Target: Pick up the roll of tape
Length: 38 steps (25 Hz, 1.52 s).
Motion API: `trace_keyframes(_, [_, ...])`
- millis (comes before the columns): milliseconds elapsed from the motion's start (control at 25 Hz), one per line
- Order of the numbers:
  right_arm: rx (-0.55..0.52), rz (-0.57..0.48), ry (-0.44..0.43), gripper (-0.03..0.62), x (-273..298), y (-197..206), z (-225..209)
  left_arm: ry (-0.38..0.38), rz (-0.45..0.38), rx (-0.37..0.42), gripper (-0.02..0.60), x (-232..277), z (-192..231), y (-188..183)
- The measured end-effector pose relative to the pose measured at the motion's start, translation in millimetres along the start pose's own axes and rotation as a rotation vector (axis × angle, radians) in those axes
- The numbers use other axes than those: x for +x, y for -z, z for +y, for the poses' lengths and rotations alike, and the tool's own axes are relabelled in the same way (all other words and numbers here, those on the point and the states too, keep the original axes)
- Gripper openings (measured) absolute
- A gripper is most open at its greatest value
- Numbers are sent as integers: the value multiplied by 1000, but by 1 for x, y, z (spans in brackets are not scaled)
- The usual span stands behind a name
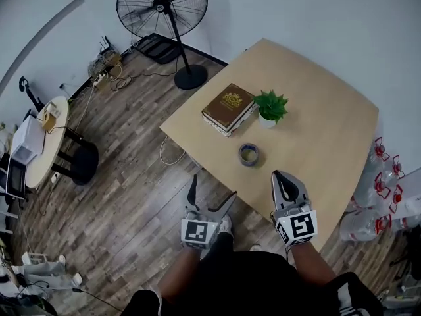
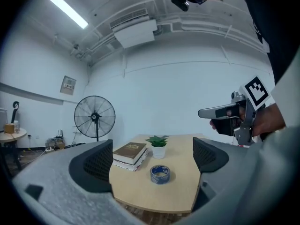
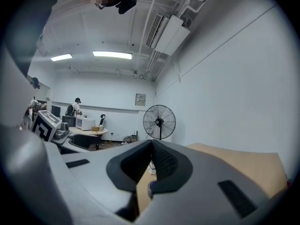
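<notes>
Light wood makes up the counter (image 1: pixel 329 130), on which the roll of tape (image 1: pixel 248 155) is laid flat near the front edge, apart from the other things. Behind it, a stack of books (image 1: pixel 228 107) and a small potted plant (image 1: pixel 270 107) are set just beside each other. The left tool (image 1: pixel 212 189) is held off the counter's edge, above the wooden floor (image 1: pixel 131 196), with its jaws spread wide and nothing between them; in the left gripper view the tape is framed well beyond their tips. The right tool (image 1: pixel 277 176) is held over the counter's near edge, short of the tape and to its right, its jaws pressed together on nothing. A standing fan (image 1: pixel 162 8) is seen on the floor past the counter.
</notes>
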State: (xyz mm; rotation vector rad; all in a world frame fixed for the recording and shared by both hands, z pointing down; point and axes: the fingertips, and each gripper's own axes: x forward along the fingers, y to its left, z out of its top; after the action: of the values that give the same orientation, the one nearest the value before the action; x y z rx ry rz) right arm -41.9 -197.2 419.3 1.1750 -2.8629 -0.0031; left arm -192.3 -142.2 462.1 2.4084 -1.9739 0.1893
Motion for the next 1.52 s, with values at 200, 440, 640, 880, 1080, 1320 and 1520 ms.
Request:
trace_keyframes(200, [7,29,43,-6,34,4,-8,65,27,23,522,31,20,12])
trace_keyframes(440, [4,51,108,-6,62,10,-12,154,52,-19,522,57,32,27])
trace_keyframes(640, [-10,45,156,-6,74,8,-19,267,66,-24,522,78,26,37])
trace_keyframes(880, [-9,84,169,-6,79,23,-33,340,115,-27,522,104,9,60])
trace_keyframes(1080, [-24,120,160,-6,80,34,-49,368,158,-4,522,123,-4,77])
trace_keyframes(1320, [-20,156,154,-6,81,50,-69,389,222,33,522,147,-12,106])
trace_keyframes(1520, [-7,188,148,-6,78,60,-81,418,292,70,522,168,-16,138])
